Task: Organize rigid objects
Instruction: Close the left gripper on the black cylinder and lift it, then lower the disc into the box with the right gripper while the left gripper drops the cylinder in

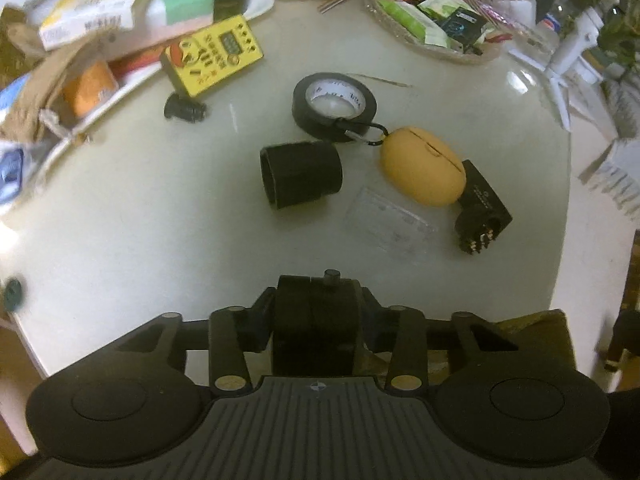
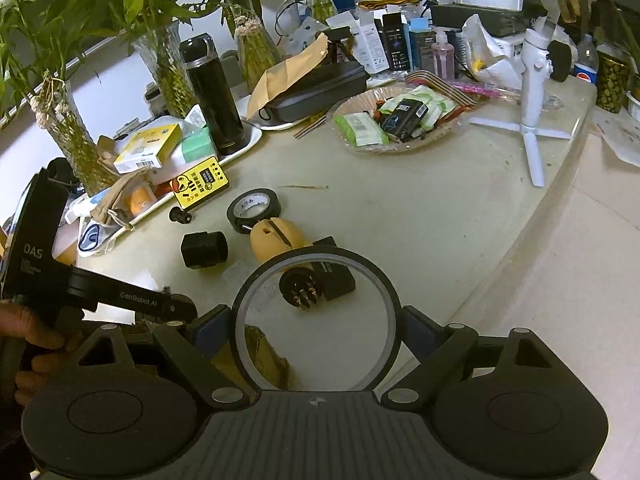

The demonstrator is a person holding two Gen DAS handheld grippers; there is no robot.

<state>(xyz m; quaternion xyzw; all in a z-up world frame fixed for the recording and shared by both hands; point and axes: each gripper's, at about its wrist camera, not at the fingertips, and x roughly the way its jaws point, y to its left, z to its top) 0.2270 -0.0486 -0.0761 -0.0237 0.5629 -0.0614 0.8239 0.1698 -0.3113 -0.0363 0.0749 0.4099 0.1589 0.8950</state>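
Left tongs pinching a black cylinder; right tongs clamping a black ring. Still loose on table: tape roll, black cap, yellow case, relay. Sorting barely begun.

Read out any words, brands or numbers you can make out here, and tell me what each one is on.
"DAS": side of the left gripper.
"CenRobot AI": its arm.
Pepsi logo: bottle at far right.
Yellow card, tape roll core, black relay, boxes at the back: print too small or blurred.

Glossy table, matt yellow case
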